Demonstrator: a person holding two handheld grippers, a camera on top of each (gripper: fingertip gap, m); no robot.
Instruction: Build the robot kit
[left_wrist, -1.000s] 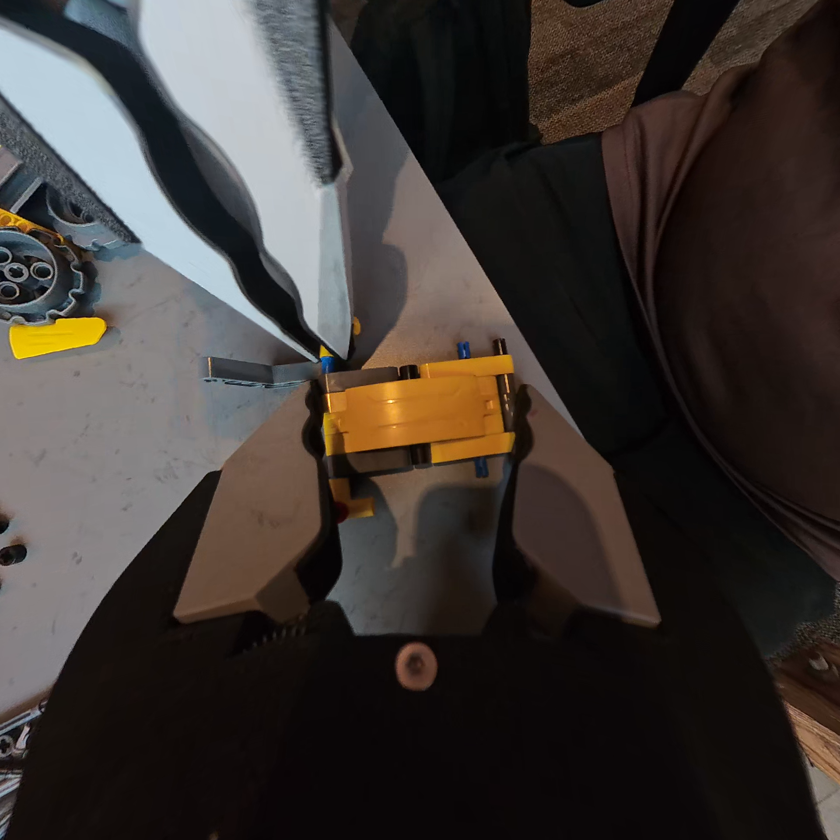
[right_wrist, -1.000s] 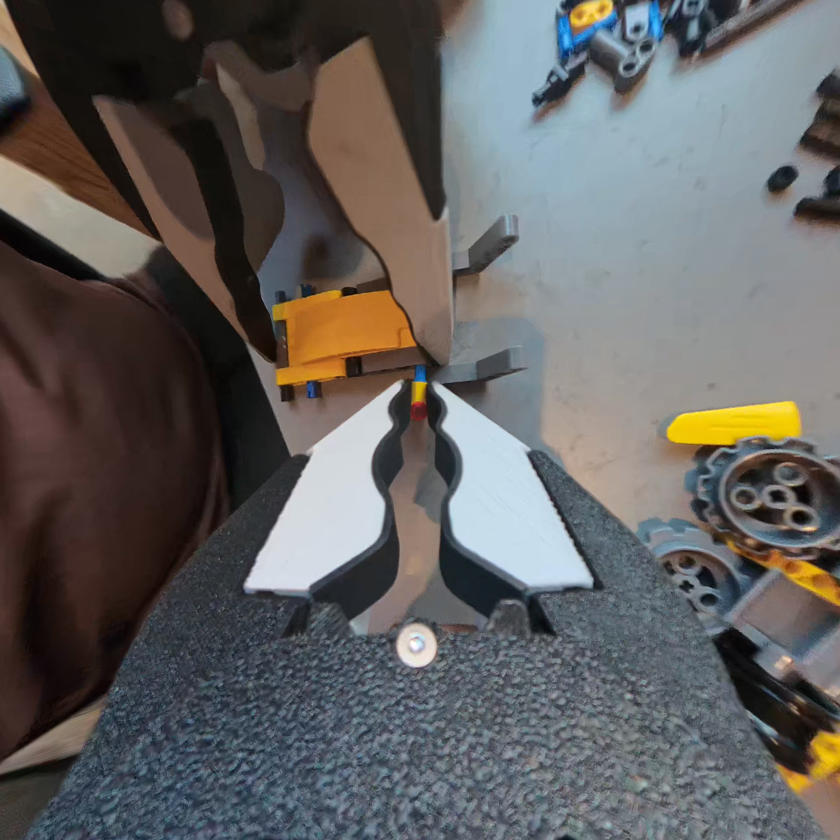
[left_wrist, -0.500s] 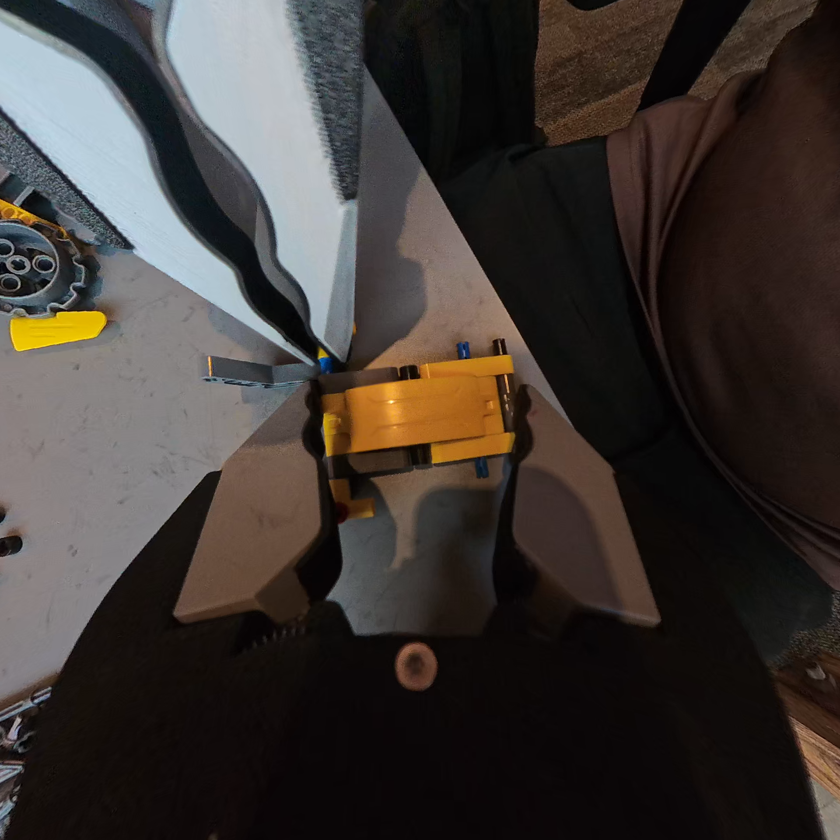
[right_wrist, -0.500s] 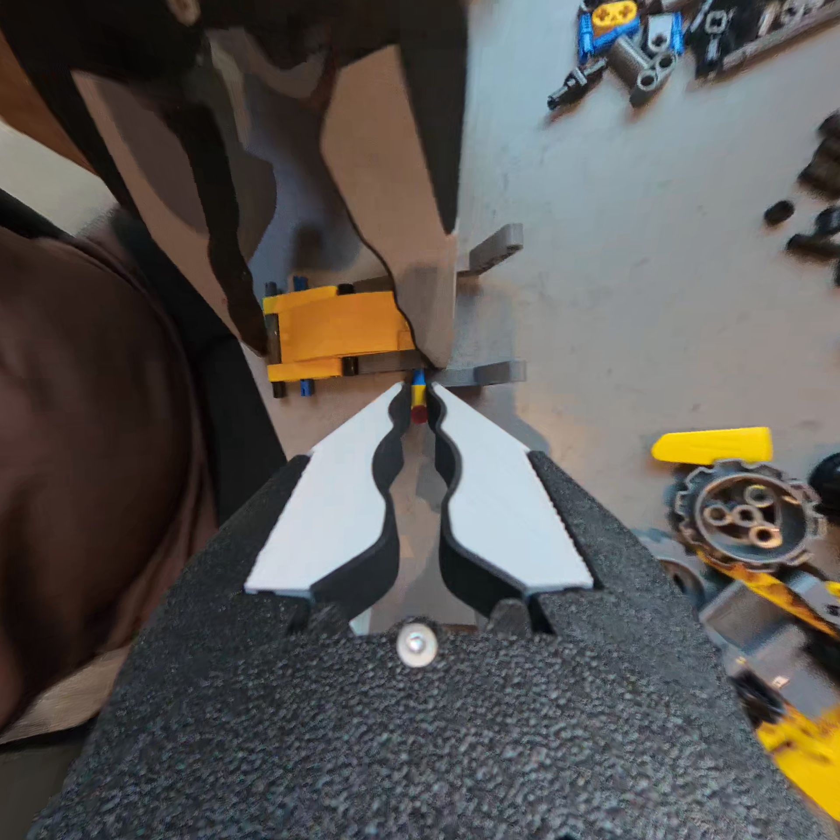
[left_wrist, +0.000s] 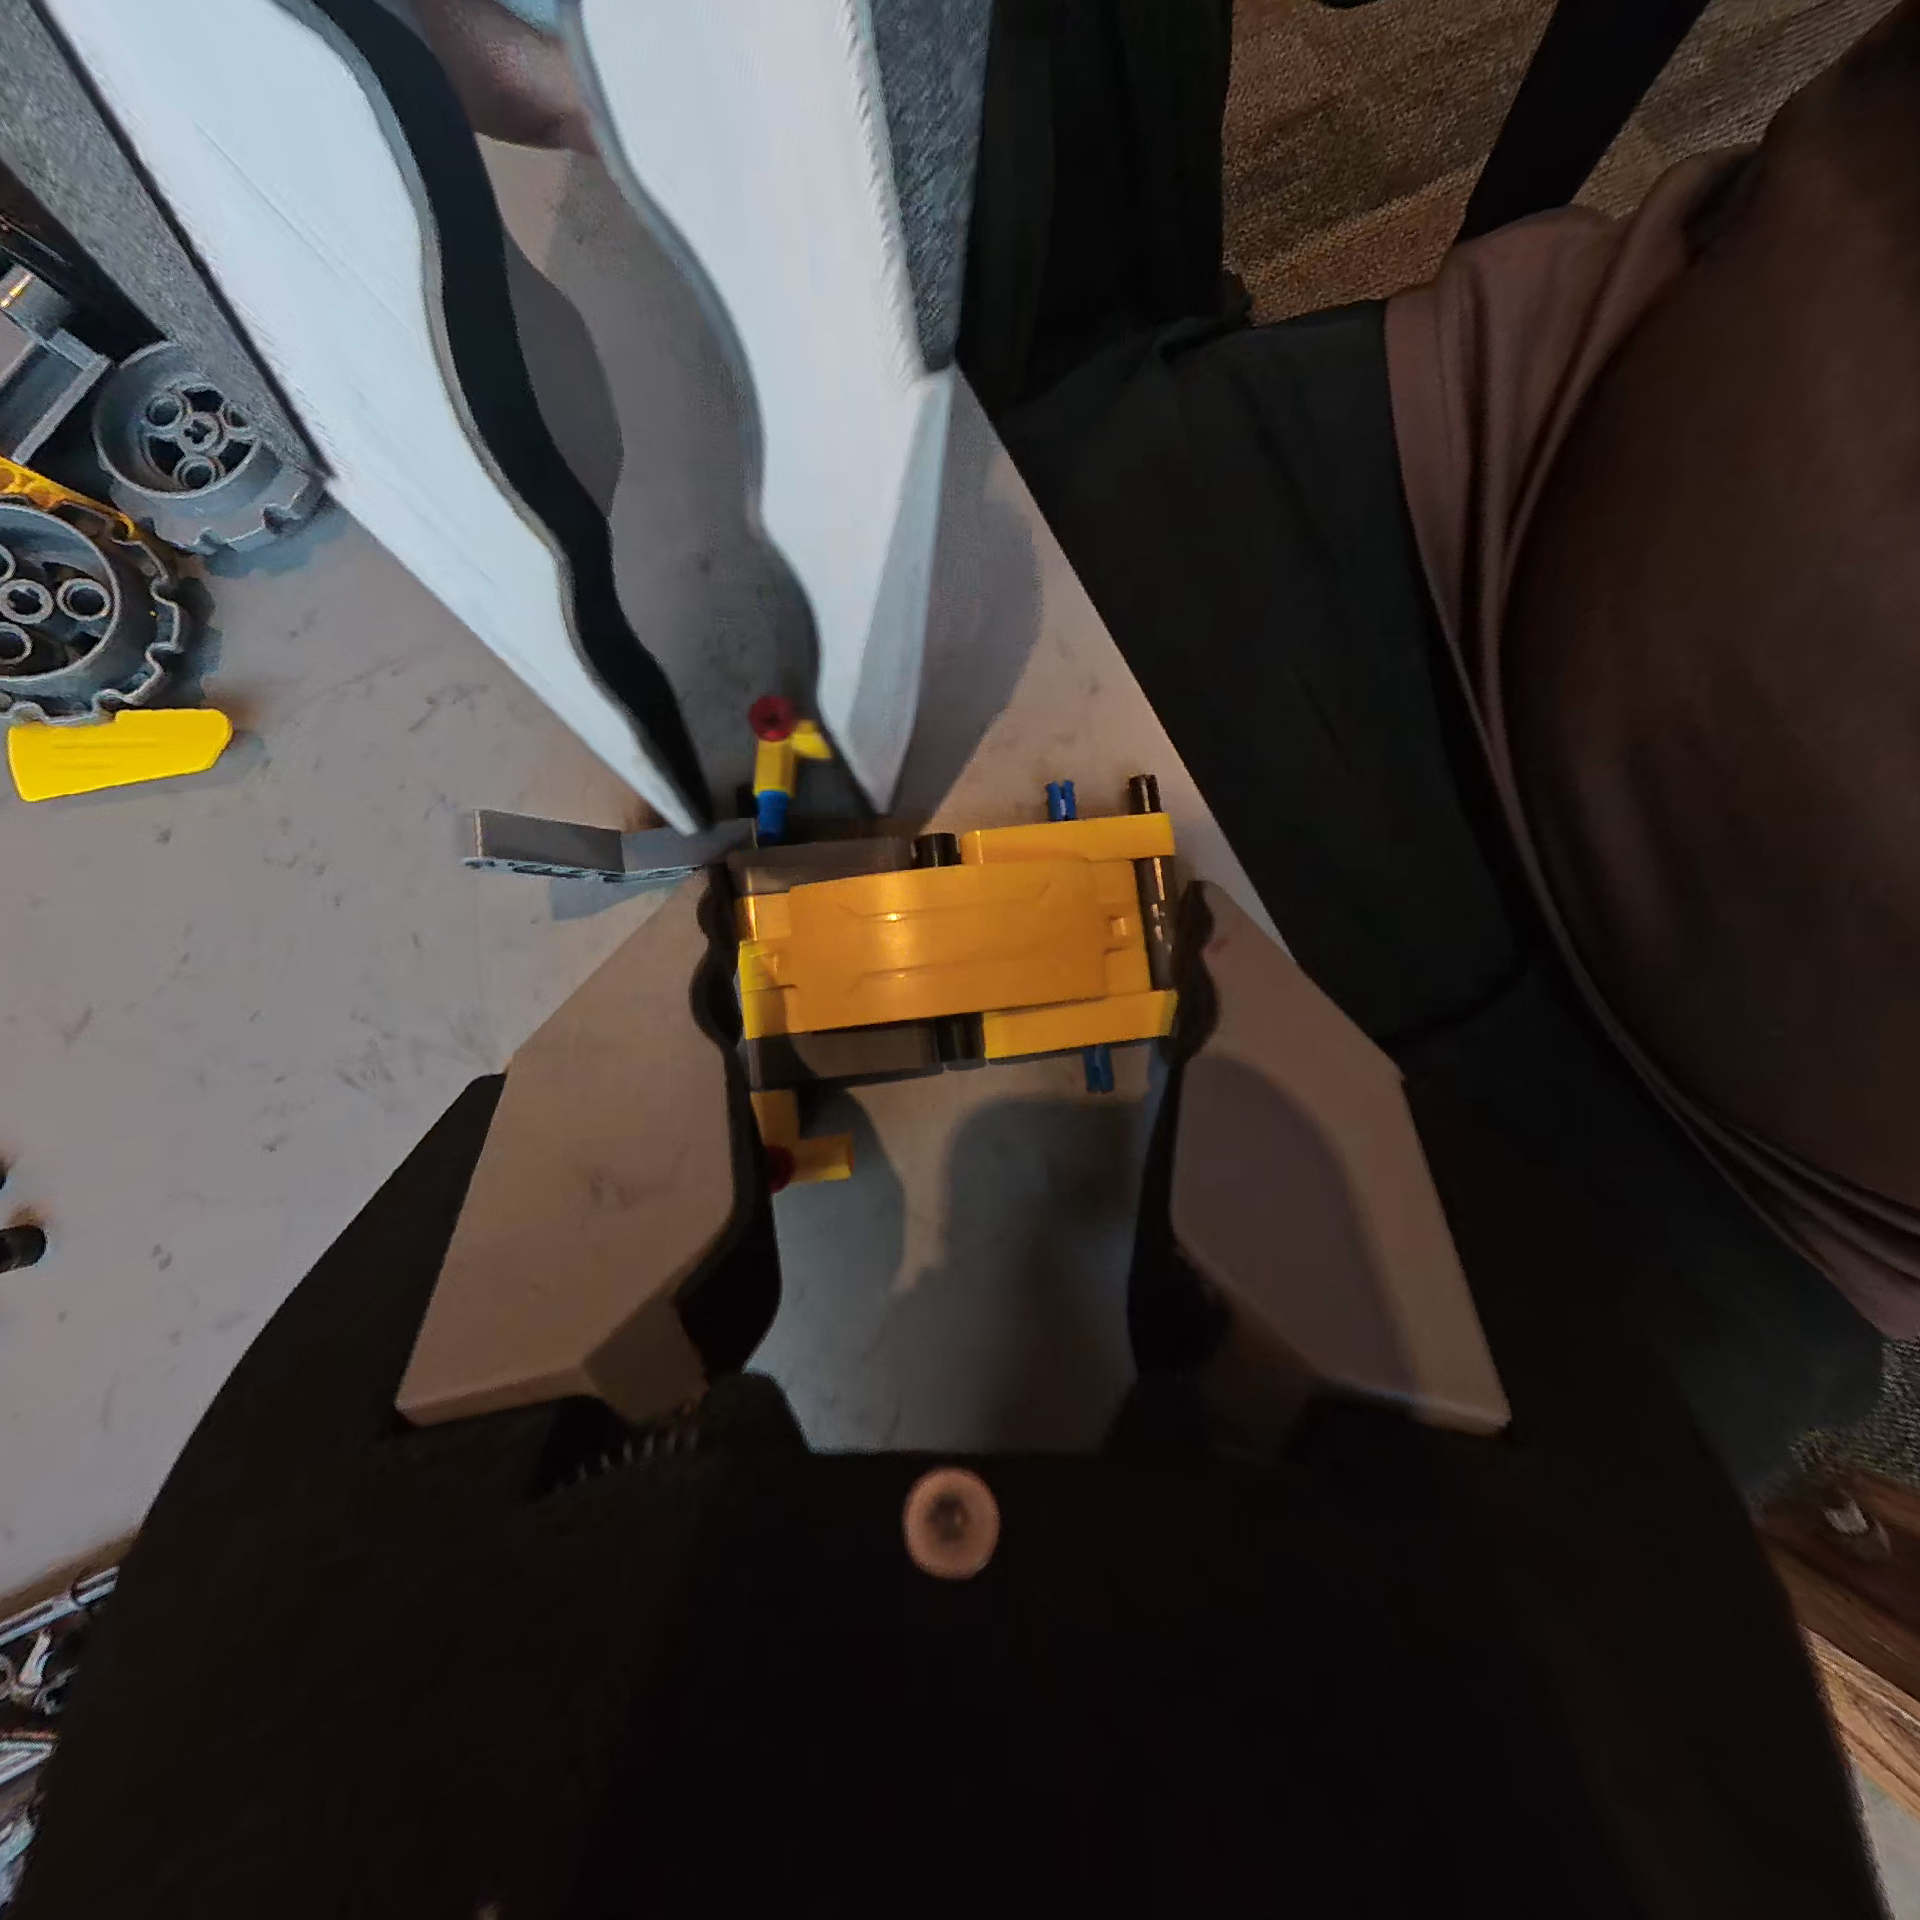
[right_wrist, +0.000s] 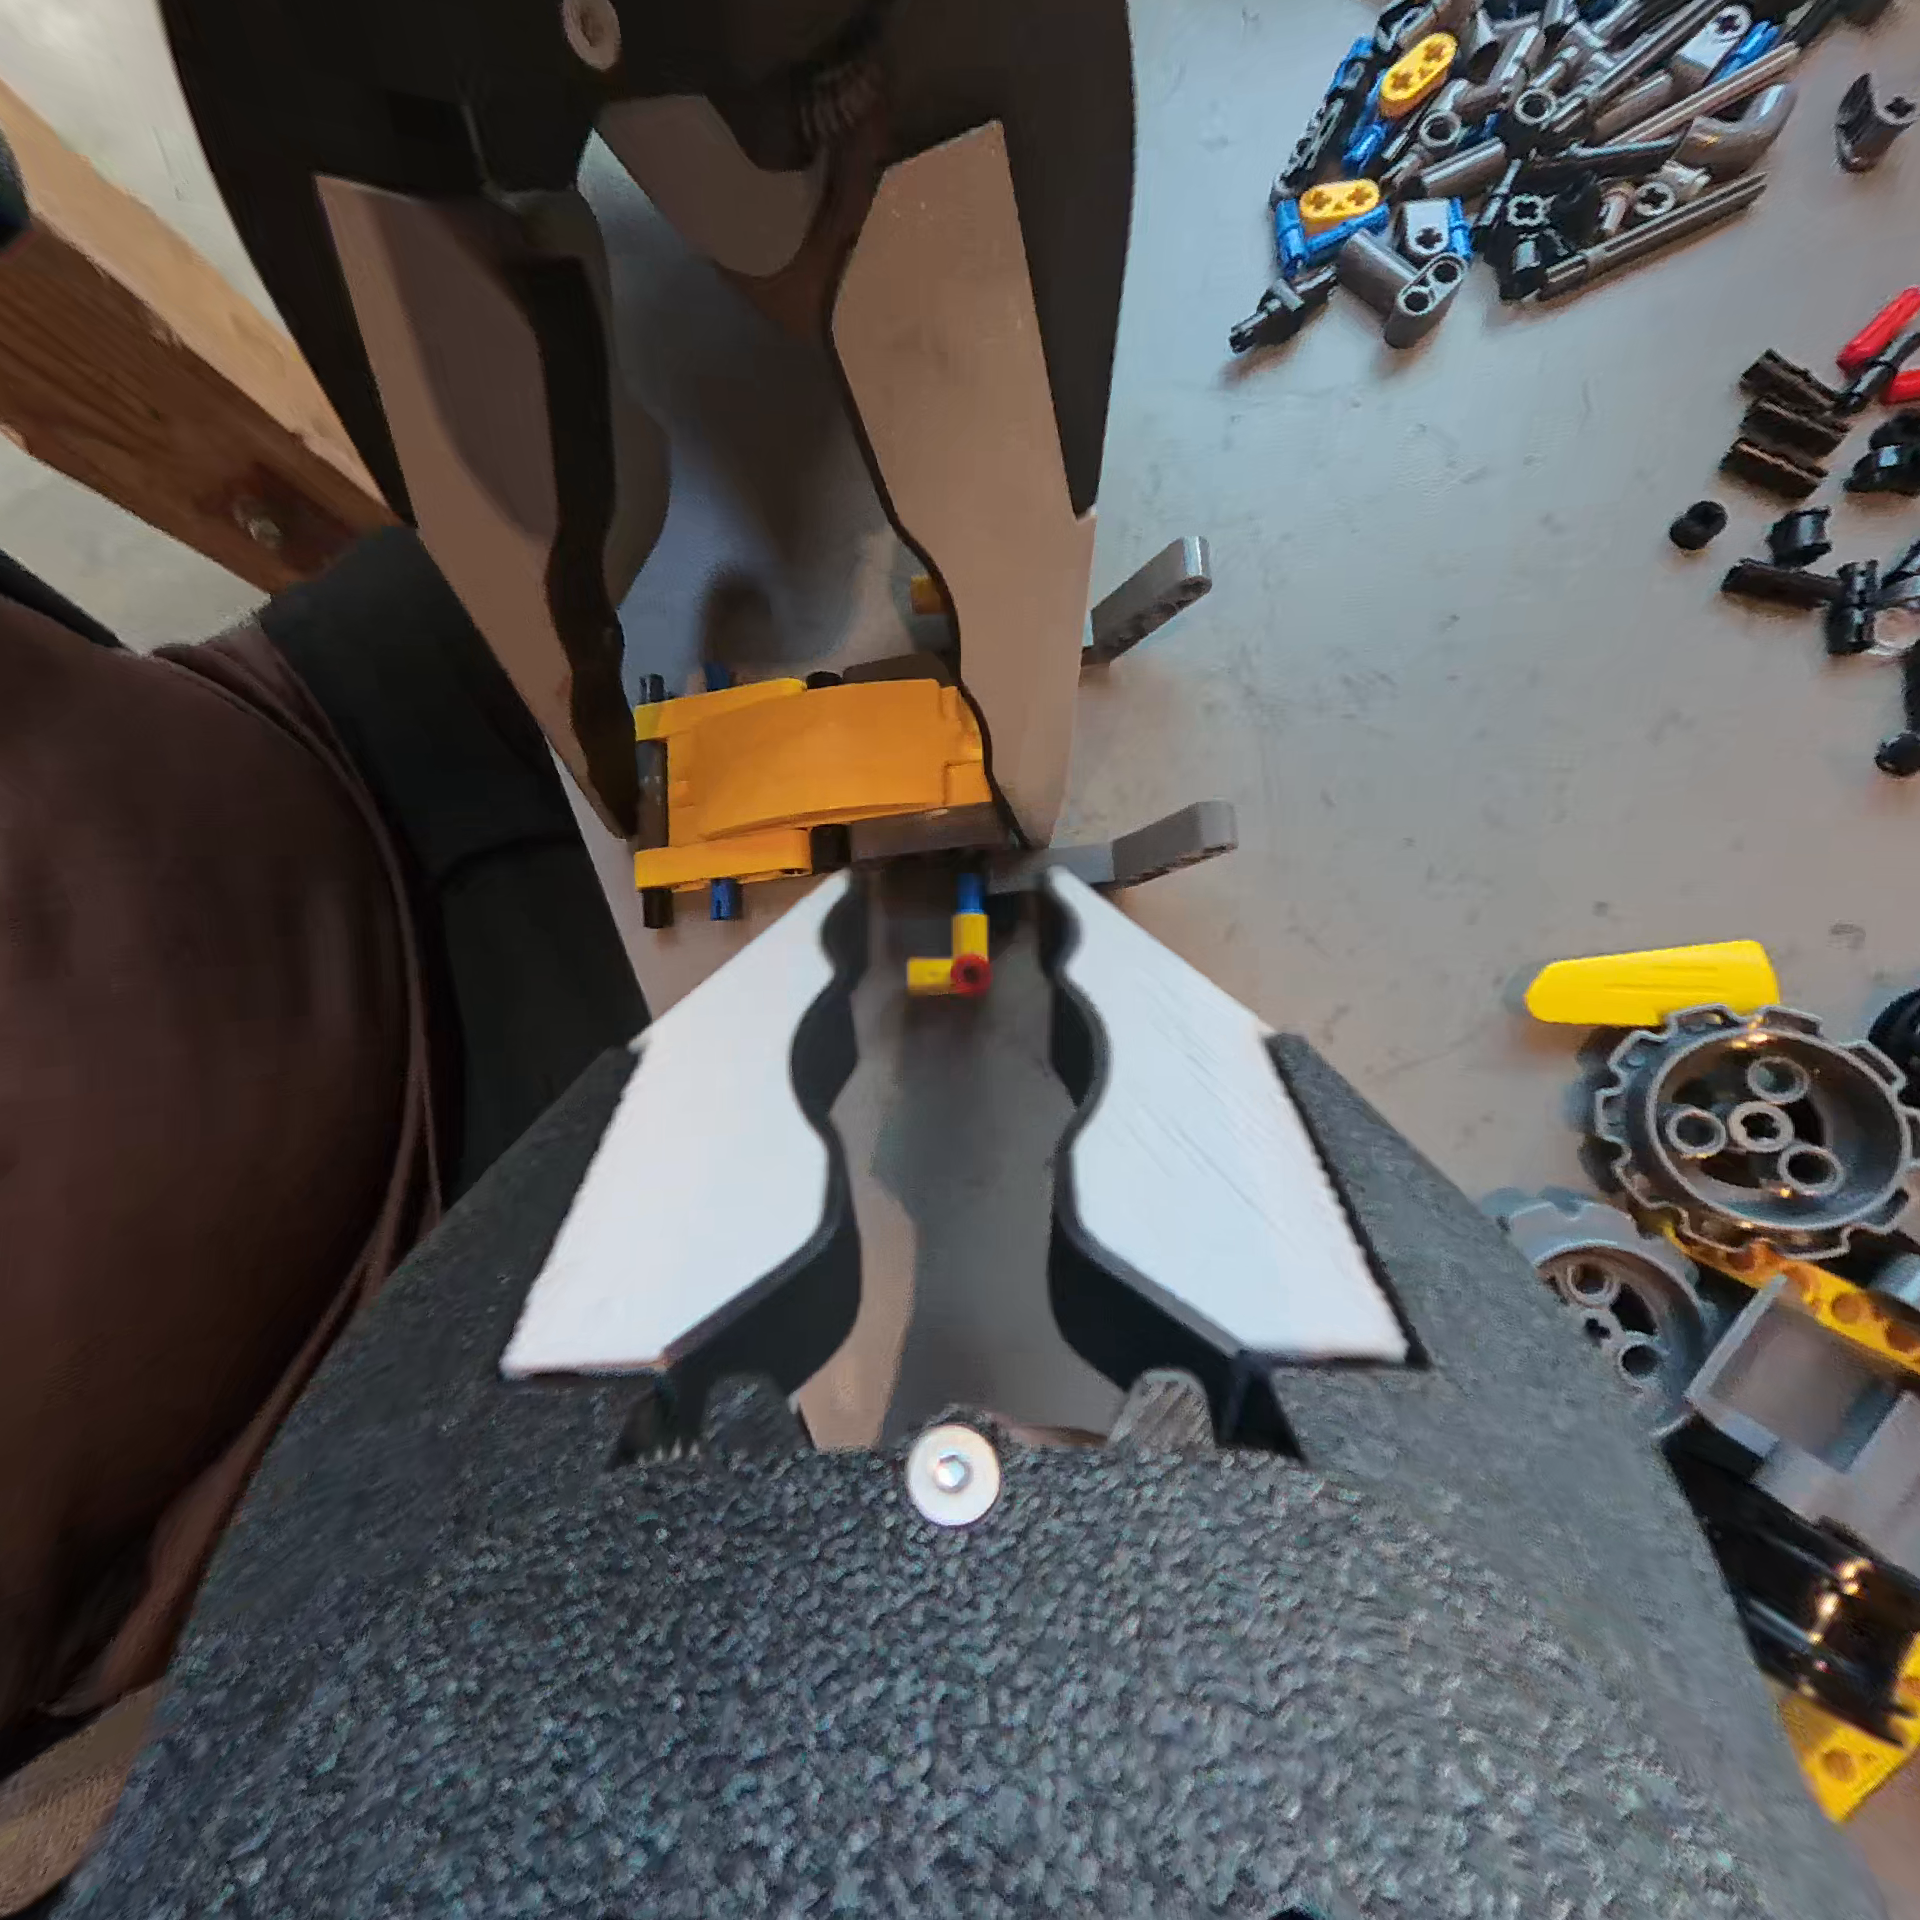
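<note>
The left tool (left_wrist: 951, 951) is clamped on a yellow and grey brick assembly (left_wrist: 940, 951), one finger against each short end, holding it just above the grey desk (left_wrist: 260, 1039) near the desk's edge. In the left wrist view the assembly sits at the centre of the frame, with black and blue pins sticking out of its sides and a grey angled beam (left_wrist: 561, 844) reaching out toward 9 o'clock.

The right tool (right_wrist: 951, 894) comes in from the opposite side, its white fingers (right_wrist: 1195, 1122) spread apart. Between them lies a small yellow elbow connector (right_wrist: 951, 956) with a red pin end and a blue pin that joins it to the assembly; neither finger touches it. In the left wrist view this connector appears at 12 o'clock from the assembly, between the white fingertips. A second yellow connector (left_wrist: 805, 1143) with a red end sticks out on the assembly's near side, at about 7 o'clock.

In the right wrist view, a loose yellow wedge panel (right_wrist: 1652, 982) lies at 3 o'clock, just beside a dark grey toothed wheel (right_wrist: 1756, 1127) that belongs to a partly built yellow and grey model (right_wrist: 1787, 1382). A heap of small grey, black, blue and yellow pieces (right_wrist: 1507, 177) lies at 1 o'clock, well apart from the tools. A person's dark brown sleeve (right_wrist: 187, 1039) fills the side at 9 o'clock.
</note>
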